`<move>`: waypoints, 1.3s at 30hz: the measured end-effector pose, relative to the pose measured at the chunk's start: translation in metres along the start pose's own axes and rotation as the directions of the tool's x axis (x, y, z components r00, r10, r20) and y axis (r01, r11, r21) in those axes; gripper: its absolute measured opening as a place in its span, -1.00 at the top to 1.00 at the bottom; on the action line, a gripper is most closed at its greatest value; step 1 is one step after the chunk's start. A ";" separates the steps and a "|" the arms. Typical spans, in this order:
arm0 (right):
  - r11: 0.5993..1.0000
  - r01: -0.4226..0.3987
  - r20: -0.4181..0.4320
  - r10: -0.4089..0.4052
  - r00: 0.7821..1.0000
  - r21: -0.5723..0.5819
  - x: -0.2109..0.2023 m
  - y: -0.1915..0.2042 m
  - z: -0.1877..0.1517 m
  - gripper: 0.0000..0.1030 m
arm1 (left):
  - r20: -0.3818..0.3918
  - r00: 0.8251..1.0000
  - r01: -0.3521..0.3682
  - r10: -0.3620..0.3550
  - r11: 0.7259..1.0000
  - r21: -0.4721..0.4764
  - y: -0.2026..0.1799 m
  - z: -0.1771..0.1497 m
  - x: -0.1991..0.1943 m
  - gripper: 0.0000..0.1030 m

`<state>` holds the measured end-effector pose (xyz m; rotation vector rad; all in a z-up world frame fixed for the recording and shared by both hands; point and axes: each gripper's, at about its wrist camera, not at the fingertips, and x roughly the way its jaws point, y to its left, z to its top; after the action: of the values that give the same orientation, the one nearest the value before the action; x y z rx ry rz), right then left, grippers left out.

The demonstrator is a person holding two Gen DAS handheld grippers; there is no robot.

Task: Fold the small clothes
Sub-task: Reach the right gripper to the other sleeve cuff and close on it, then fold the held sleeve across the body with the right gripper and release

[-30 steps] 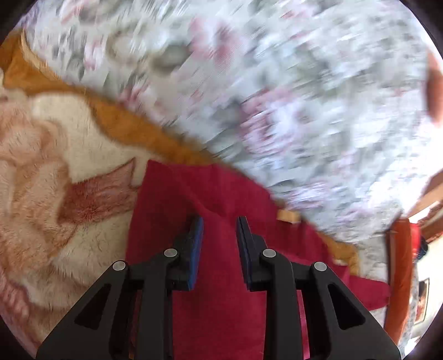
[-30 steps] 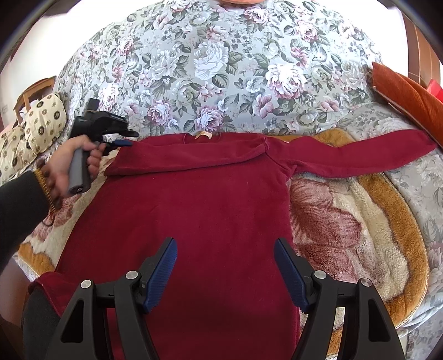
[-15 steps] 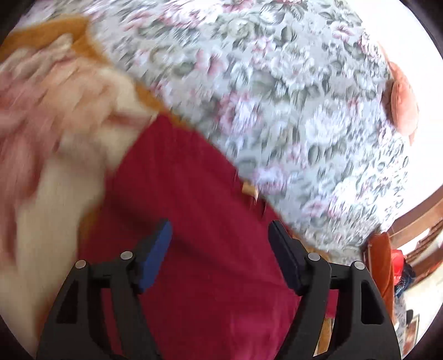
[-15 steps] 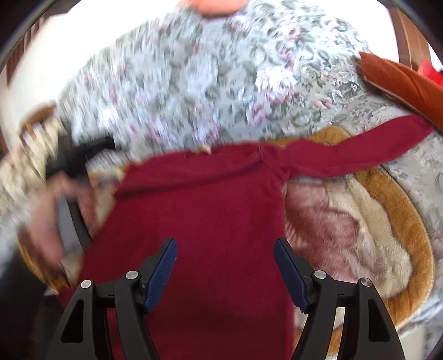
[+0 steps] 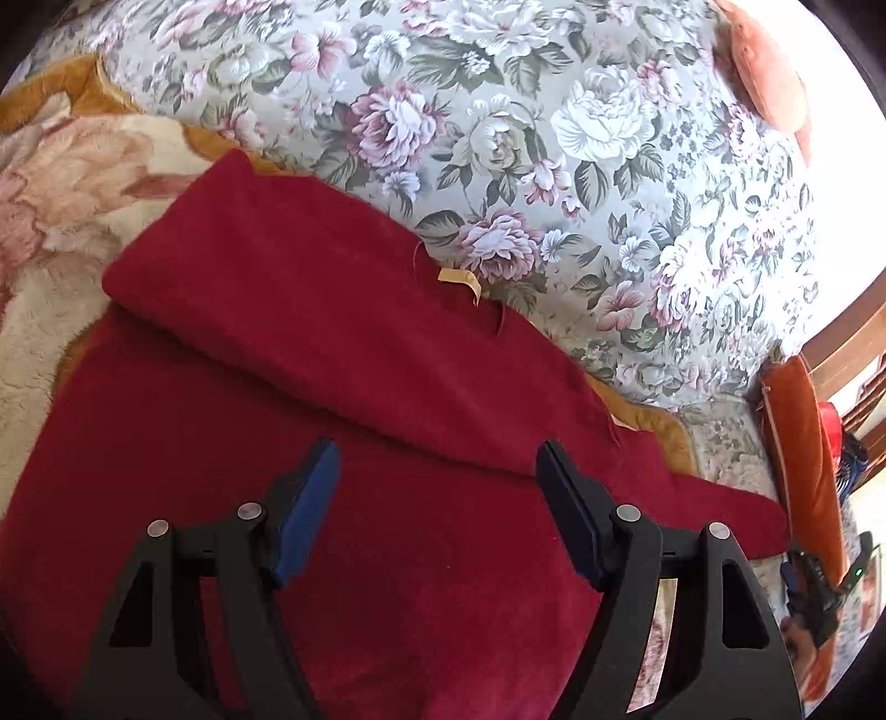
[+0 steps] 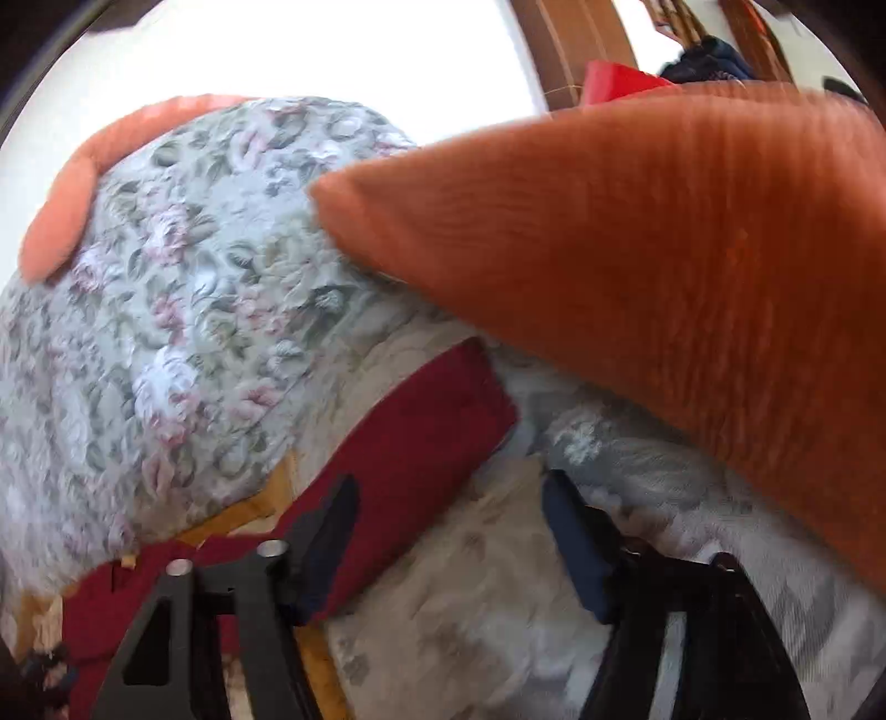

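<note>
On my far left lies a plush blanket [image 5: 66, 183], deep-piled, cream and pink with a mustard-orange border. Spread over it is the dark red garment [image 5: 310, 354], a soft, fleecy top lying flat on the sofa seat, its left sleeve folded across the chest into a long slanted band. A small tan label [image 5: 459, 278] sticks up at the neckline. My left gripper [image 5: 437, 487] hangs over the body of the garment, tilted downward. Its 2 fingers [image 5: 310, 498], black with blue pads, have just been spreading and now stand wide apart with only air between them, clear of the cloth.

Behind the garment rises the sofa back [image 5: 554, 138], quilted fabric printed with big pink and white roses on grey-green leaves. A salmon cushion [image 5: 764, 77] rests on top of it.

Further right, the other sleeve [image 6: 421, 443] stretches straight out over the pale floral seat, its cuff end squared off. My right gripper [image 6: 448, 531] points down at that sleeve in a blurred view. Its fingers [image 6: 576, 543] have just been narrowing but hold nothing: the left one overlaps the sleeve's edge, and I cannot tell whether it touches. A ribbed orange cushion [image 6: 692, 266] fills the right side, with brown wooden framing [image 6: 576, 50] behind it against a bright white wall.
</note>
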<state>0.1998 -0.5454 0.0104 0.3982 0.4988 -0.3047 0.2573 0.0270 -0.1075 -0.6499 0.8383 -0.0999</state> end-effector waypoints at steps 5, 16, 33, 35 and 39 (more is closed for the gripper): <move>0.999 -0.012 0.017 0.011 1.000 0.050 0.021 0.000 0.019 -0.19 | -0.023 1.000 0.011 -0.012 0.999 -0.038 0.006 -0.001 0.002 -0.41; 0.993 -0.117 0.008 0.118 0.993 -0.014 0.006 0.039 0.016 0.89 | 0.026 1.000 0.001 0.002 0.994 -0.109 0.022 0.006 -0.009 -0.41; 0.761 -0.588 -0.434 0.447 0.782 -0.275 0.059 0.395 -0.195 0.72 | 0.139 0.988 -0.049 0.074 0.983 -0.178 0.047 0.024 -0.027 -0.41; 0.757 -0.557 -0.501 0.355 0.790 -0.342 0.070 0.406 -0.218 0.58 | 0.131 0.990 -0.033 0.054 0.987 -0.156 0.043 0.025 -0.024 -0.41; 0.748 -0.586 -0.423 0.444 0.790 -0.311 0.041 0.386 -0.210 0.26 | 0.100 0.995 0.039 -0.032 0.997 -0.069 0.022 0.030 -0.011 -0.42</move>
<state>0.2945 -0.1208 -0.0667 0.1383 0.7345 0.4338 0.2674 0.0627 -0.0983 -0.7311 0.7381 -0.0697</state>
